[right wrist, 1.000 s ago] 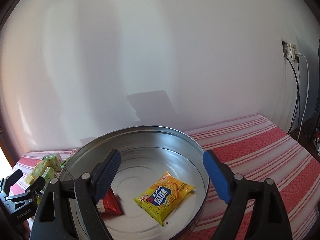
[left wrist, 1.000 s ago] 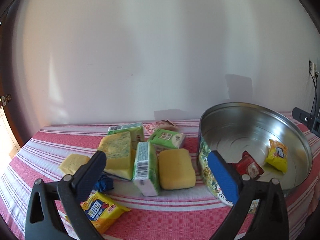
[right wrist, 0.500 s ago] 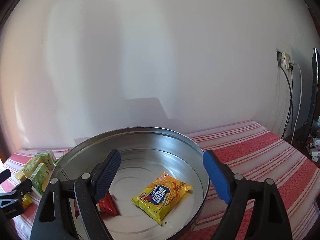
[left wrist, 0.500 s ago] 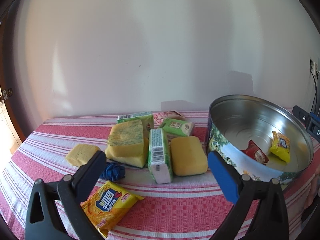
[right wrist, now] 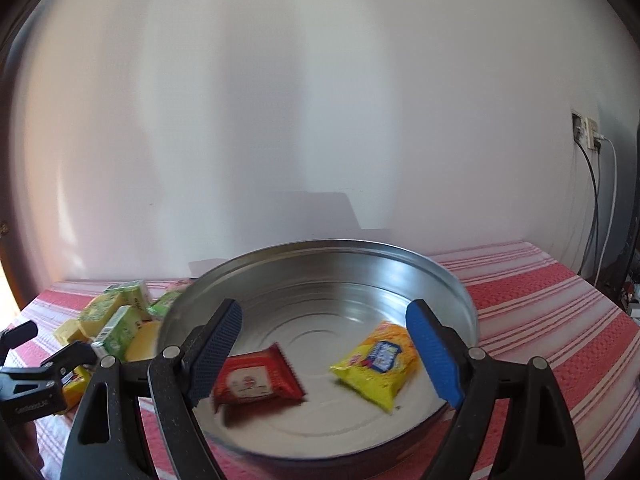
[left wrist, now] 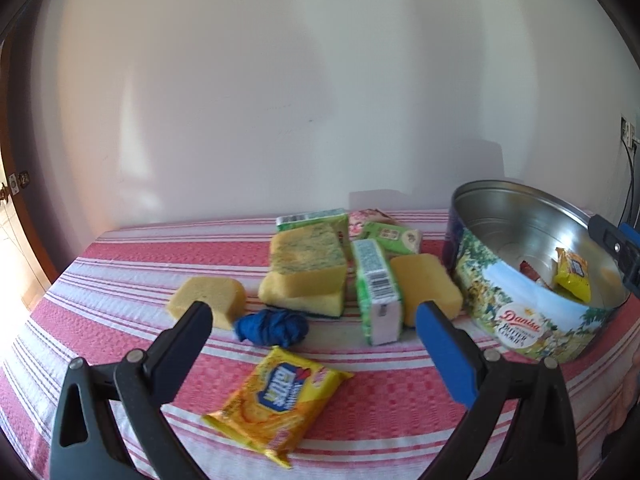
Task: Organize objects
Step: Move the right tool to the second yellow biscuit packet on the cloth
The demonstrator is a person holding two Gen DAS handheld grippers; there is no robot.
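The left gripper point(left wrist: 314, 328) has drawn back and swung toward the pile, and the yellow snack packet on the striped cloth point(left wrist: 278, 394) now lies whole between its open fingers instead of half hidden at the left one. The round printed cookie tin point(left wrist: 520, 312) has slid off to the right edge. On the right wrist view, the right gripper point(right wrist: 326, 350) has shifted left, bringing the red wrapped snack point(right wrist: 256, 380) fully into sight.

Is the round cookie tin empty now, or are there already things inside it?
Not empty. The cookie tin has no lid on and holds two snack packets on its bare metal floor: a red packet and a yellow packet.
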